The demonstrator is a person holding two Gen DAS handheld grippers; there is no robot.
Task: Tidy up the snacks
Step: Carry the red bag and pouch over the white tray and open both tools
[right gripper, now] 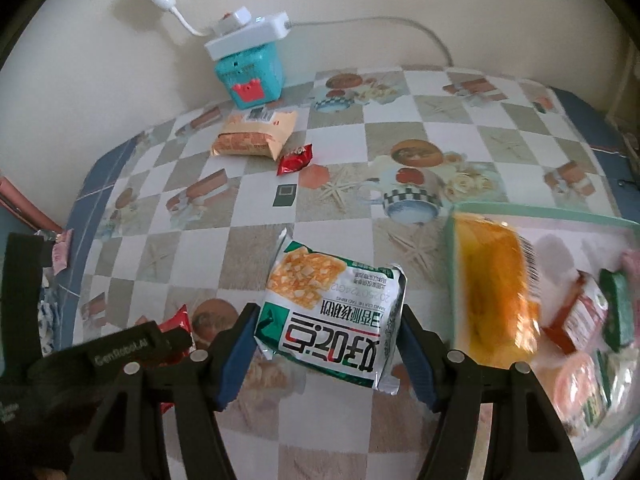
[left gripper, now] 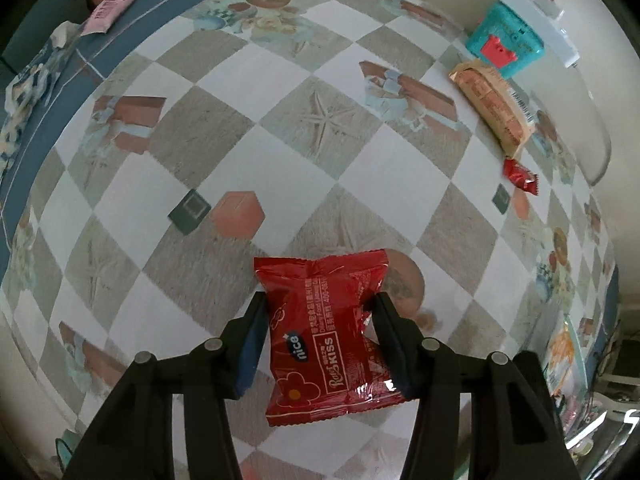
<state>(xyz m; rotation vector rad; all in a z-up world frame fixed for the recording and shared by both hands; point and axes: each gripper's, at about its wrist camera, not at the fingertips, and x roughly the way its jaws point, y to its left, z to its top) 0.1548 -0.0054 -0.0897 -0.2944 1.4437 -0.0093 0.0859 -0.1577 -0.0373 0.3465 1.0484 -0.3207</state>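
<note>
On the table (right gripper: 248, 240): checked cloth with seaside prints, blue border.
Clear bin (right gripper: 540, 216): at right edge in right wrist view, green-rimmed; holds blurred orange packet (right gripper: 496, 296), red-and-white packet, green packet, pink ones lower down.
Teal box (right gripper: 250, 76): against the wall, white power strip (right gripper: 248, 34) on top.
Tan snack bag (right gripper: 256, 136): just before teal box, small red sachet (right gripper: 295, 159) beside it.
Right gripper (right gripper: 328, 340): pinching green-and-white cracker pack (right gripper: 332, 312), lifted off cloth, near bin.
Left gripper (left gripper: 318, 336): pinching red Rose Kiss packet (left gripper: 324, 336), foil dented at right finger, clear of cloth.
</note>
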